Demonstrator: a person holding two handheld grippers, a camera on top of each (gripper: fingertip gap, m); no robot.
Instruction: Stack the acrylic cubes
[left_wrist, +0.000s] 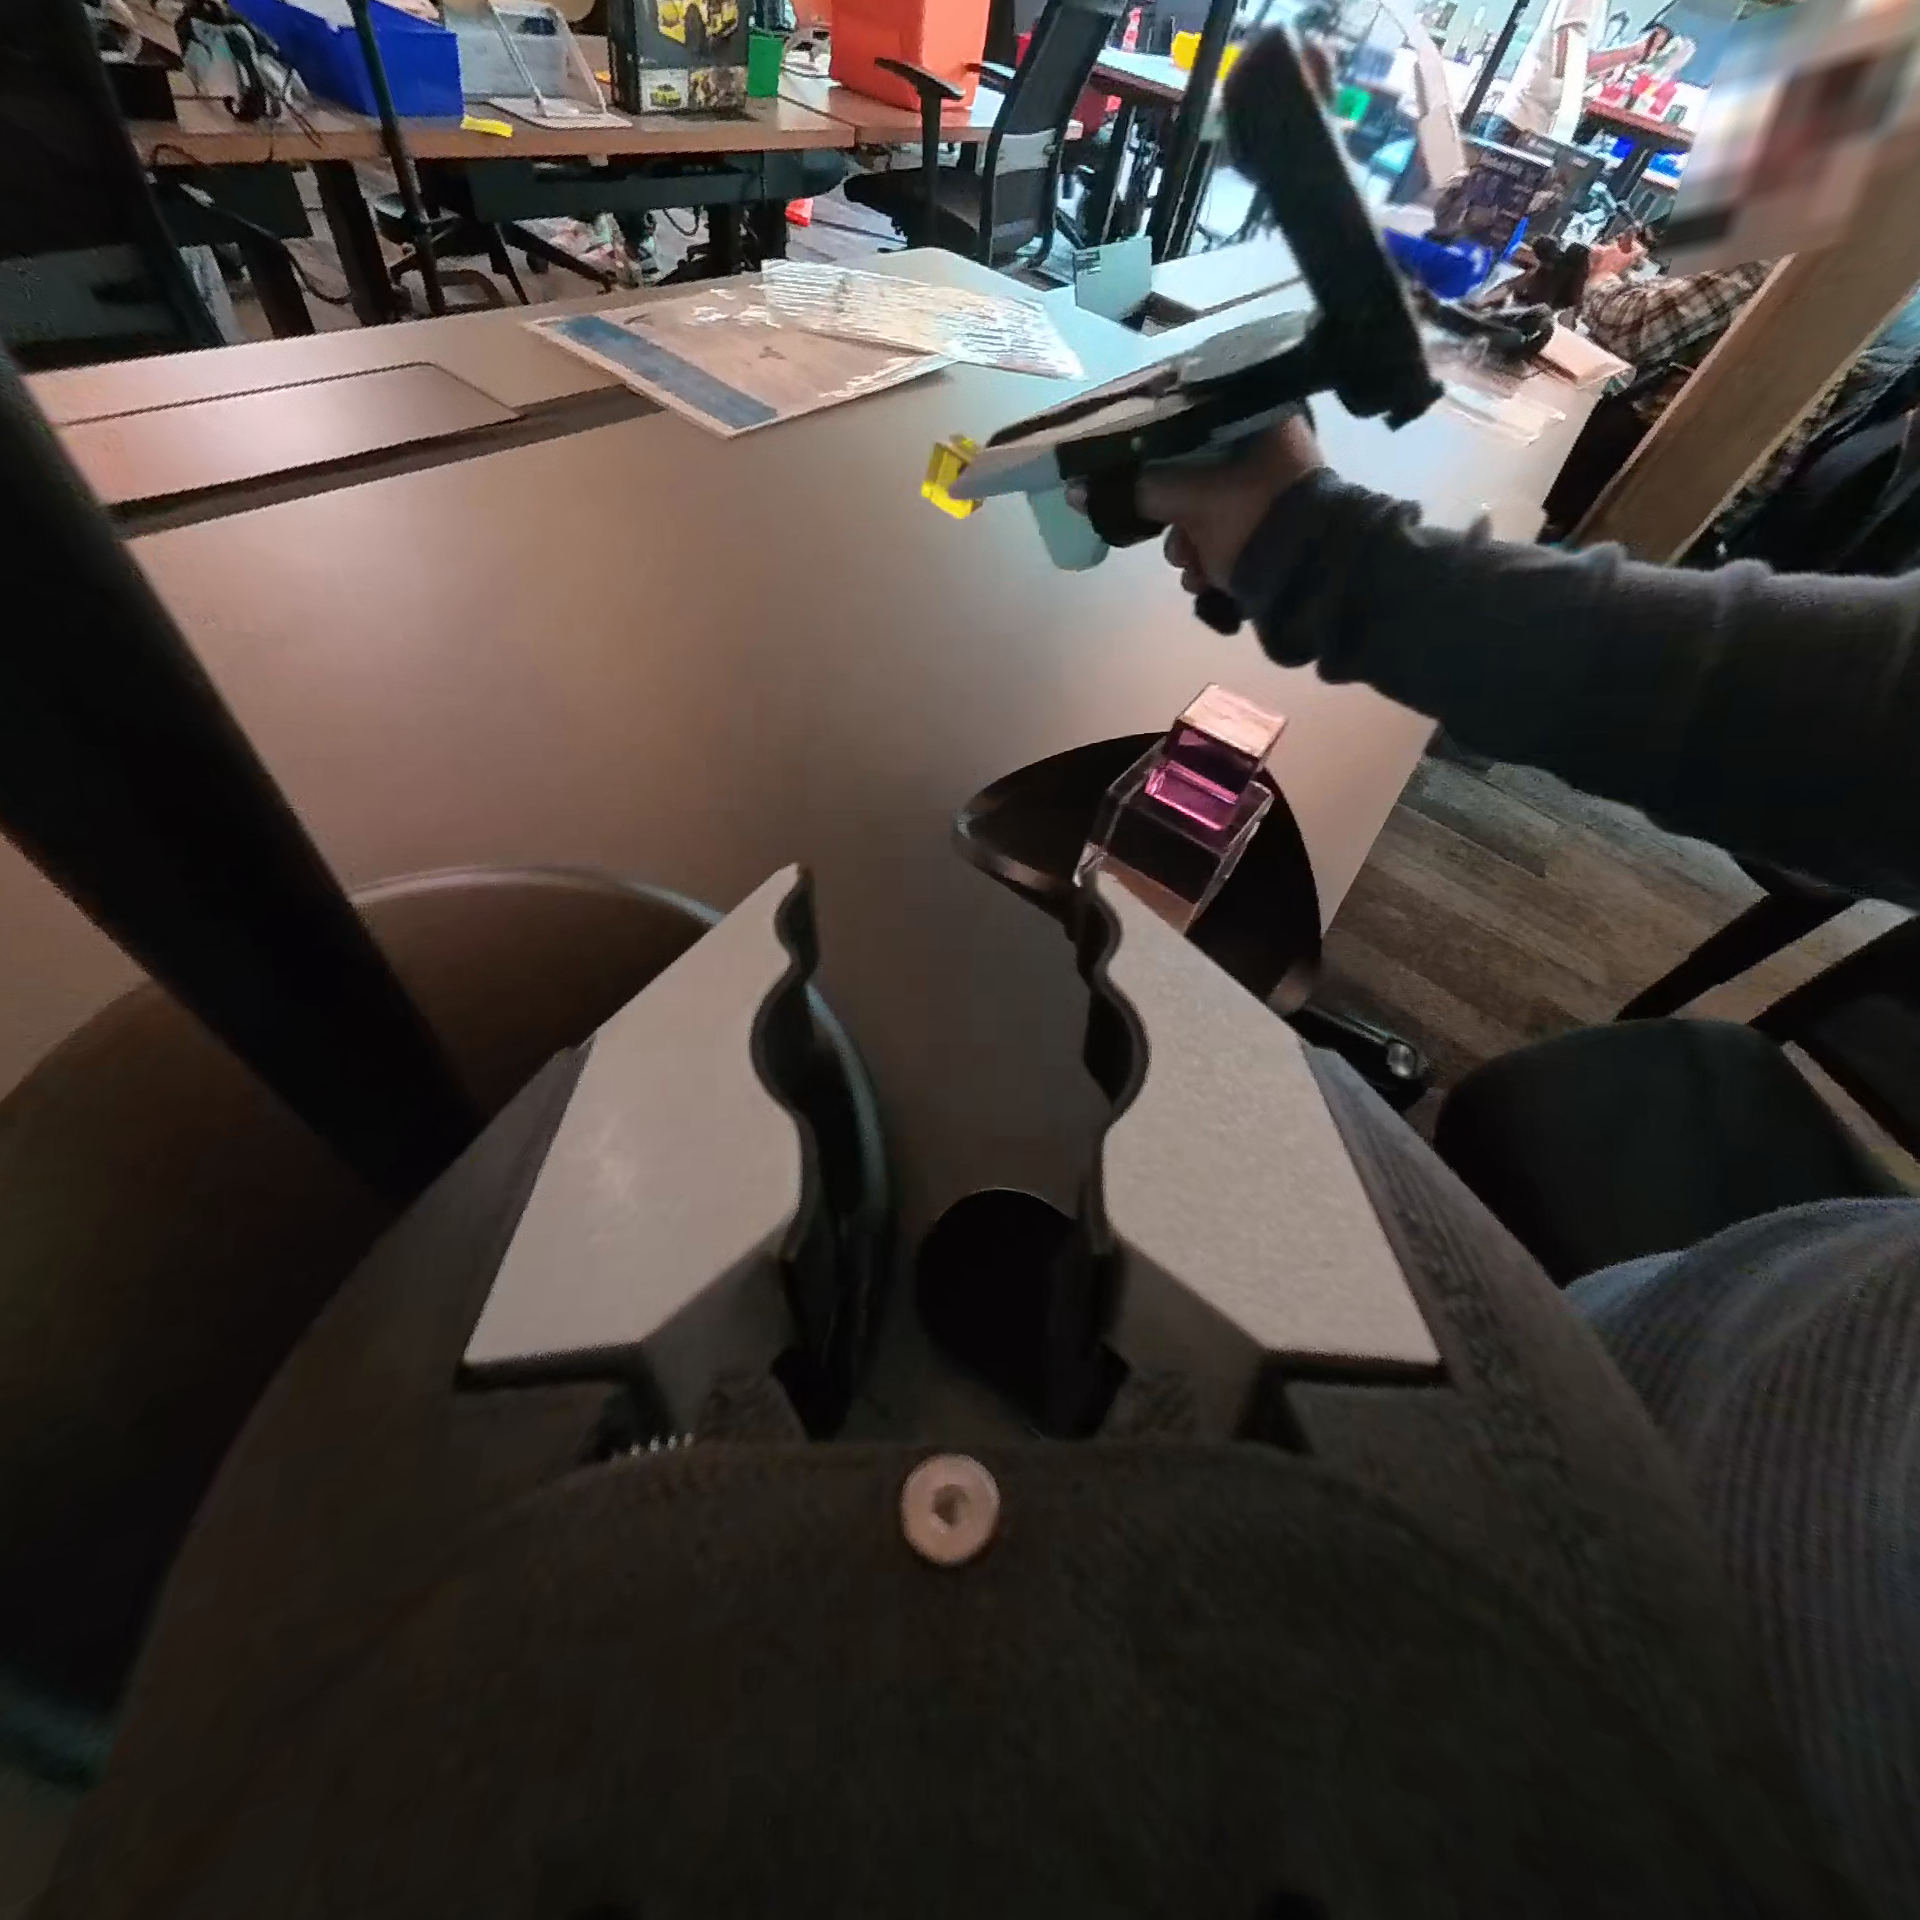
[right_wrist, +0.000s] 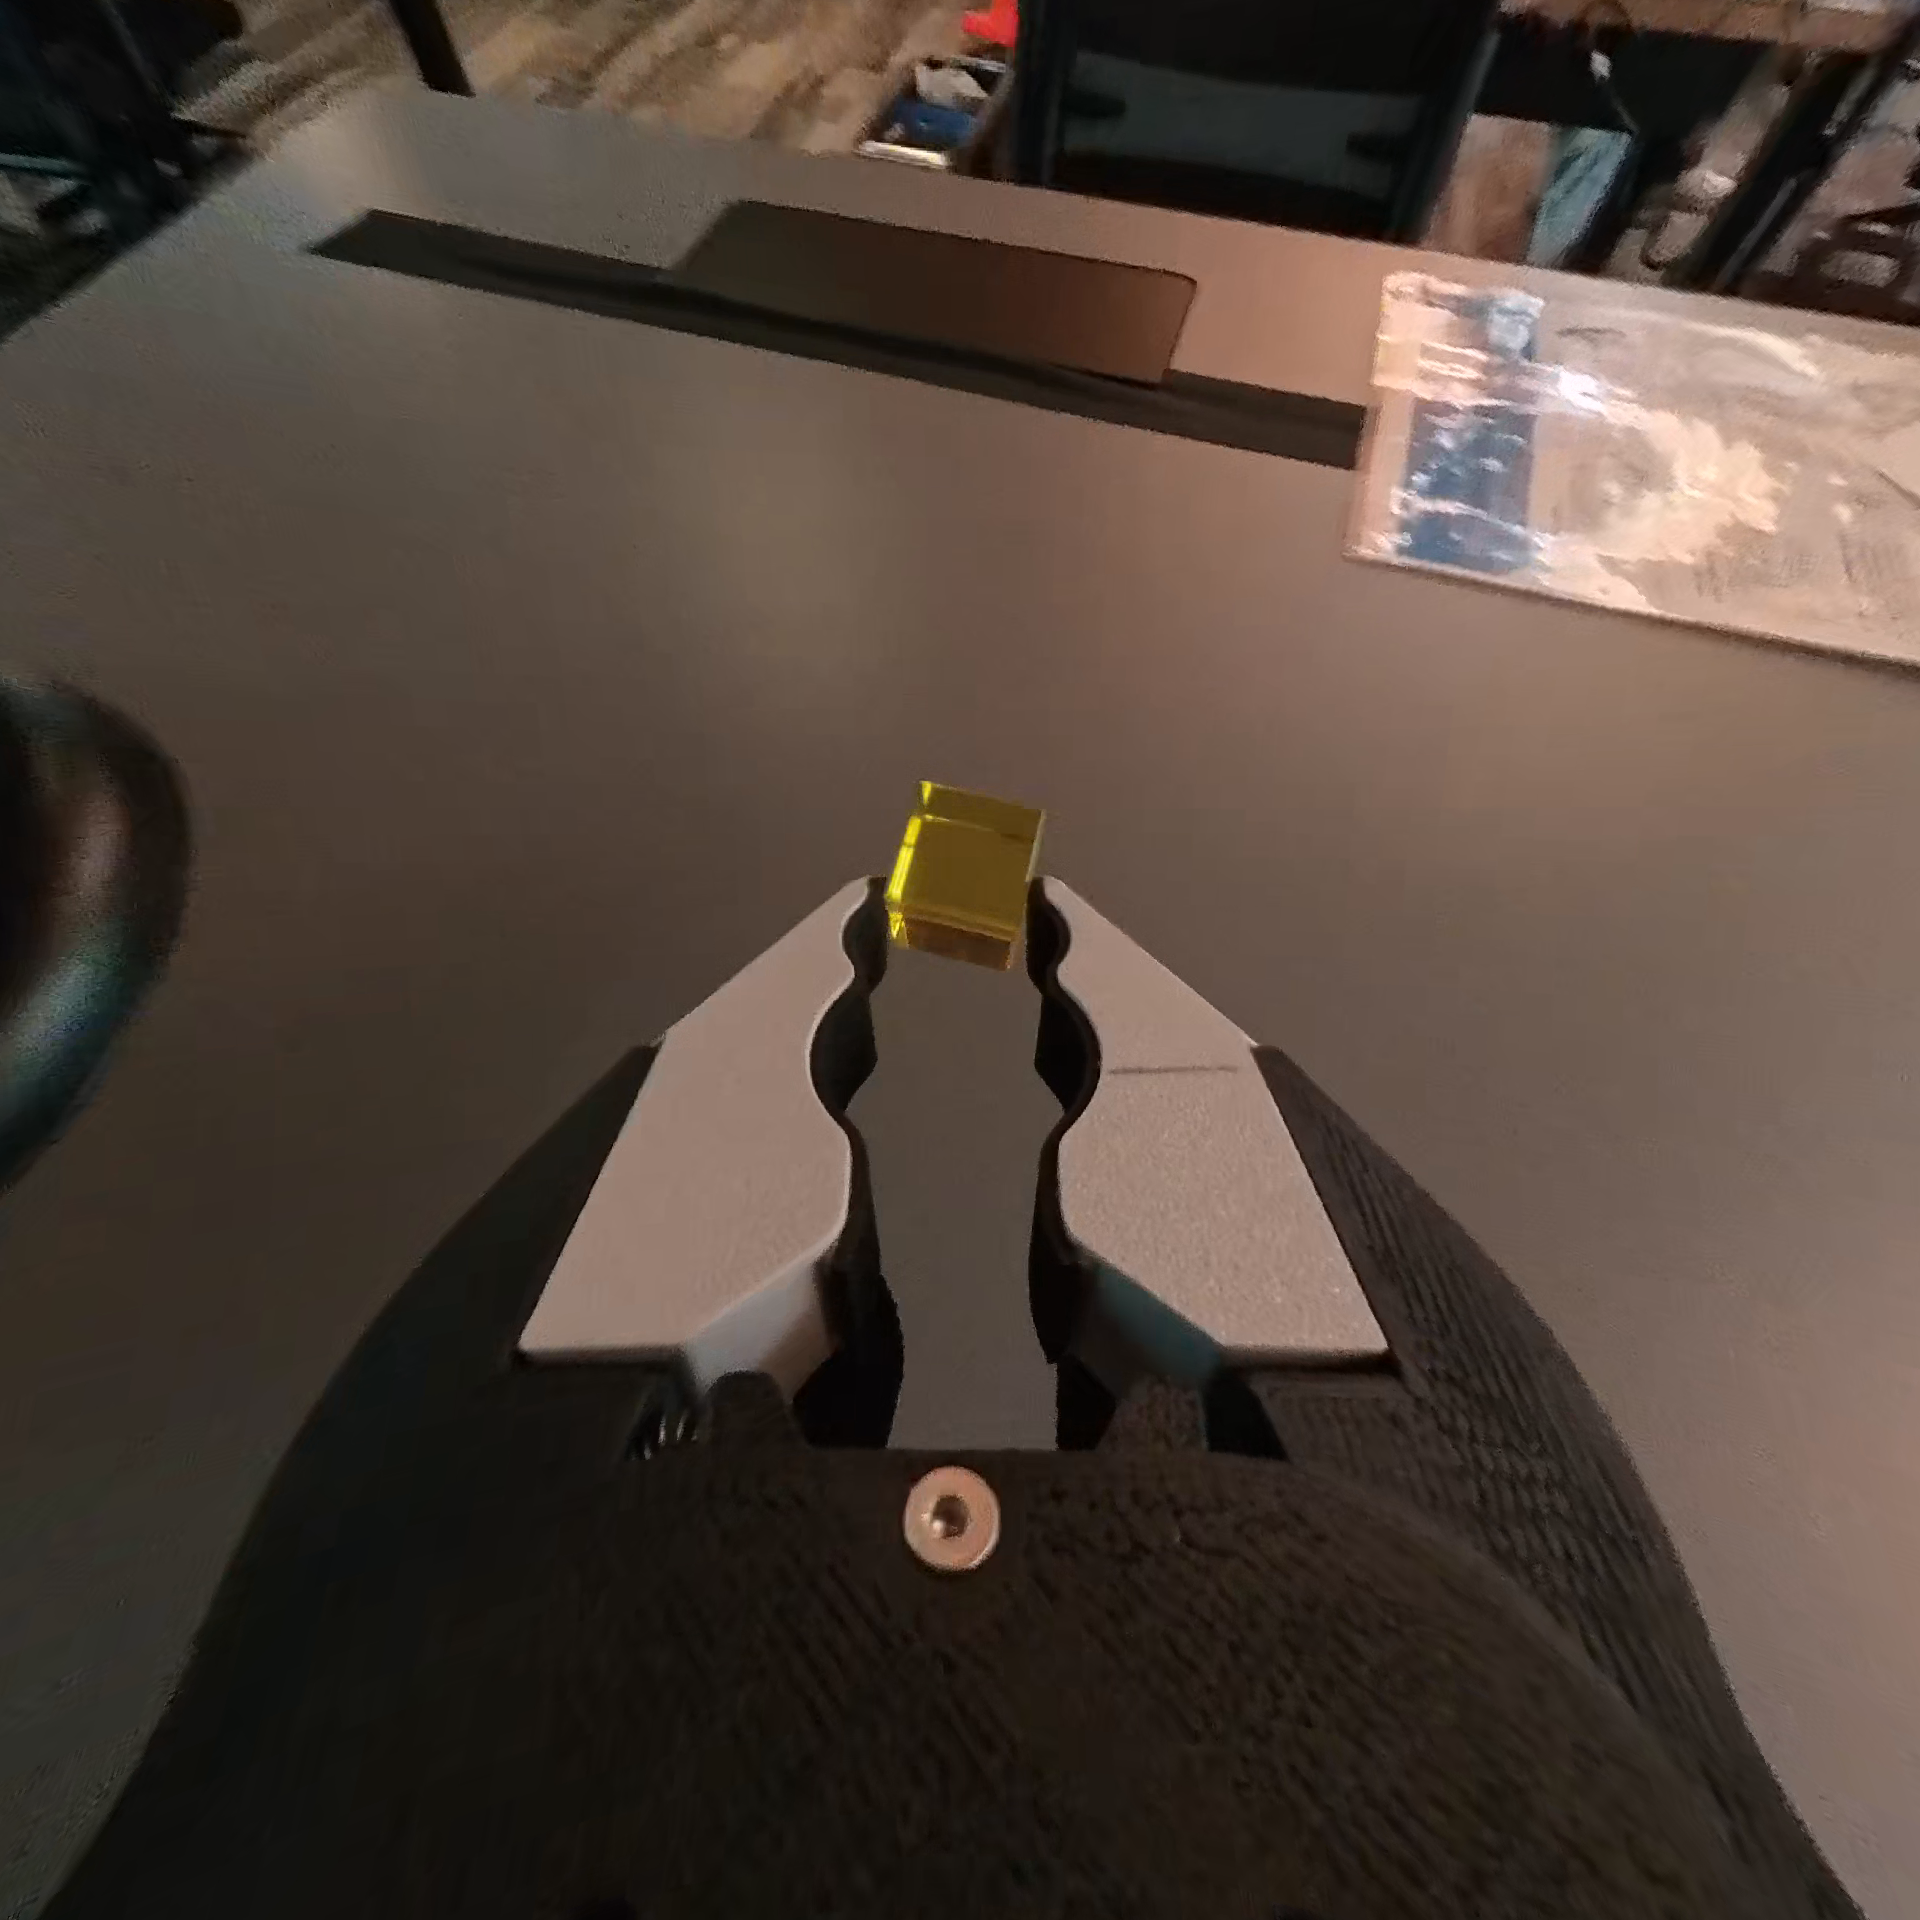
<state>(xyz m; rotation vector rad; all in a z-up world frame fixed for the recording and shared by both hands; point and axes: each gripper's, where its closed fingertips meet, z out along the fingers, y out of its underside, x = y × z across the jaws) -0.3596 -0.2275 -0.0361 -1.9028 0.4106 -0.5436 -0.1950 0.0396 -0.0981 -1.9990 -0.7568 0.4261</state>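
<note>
My right gripper (right_wrist: 954, 888) is shut on a small clear yellow cube (right_wrist: 966, 883), both pads pressed on its sides, and holds it above the grey table (right_wrist: 520, 675). The left wrist view shows the same gripper (left_wrist: 971, 480) with the yellow cube (left_wrist: 951, 480) at its tips, held by a hand in a dark sleeve. My left gripper (left_wrist: 943, 883) is open with nothing between its pads. Just past its right fingertip a purple cube (left_wrist: 1216, 764) sits on a clear cube (left_wrist: 1174, 862) on a black round plate (left_wrist: 1029, 821). A round brown bowl (left_wrist: 499, 956) lies under its left finger.
Plastic bags with a blue-edged sheet lie at the table's far side (left_wrist: 748, 358) (right_wrist: 1642, 468). A cable flap (right_wrist: 935, 301) is set into the tabletop. A dark slanted post (left_wrist: 156, 779) stands at the left. The table's right edge (left_wrist: 1392, 790) drops to the floor. Desks and chairs stand behind.
</note>
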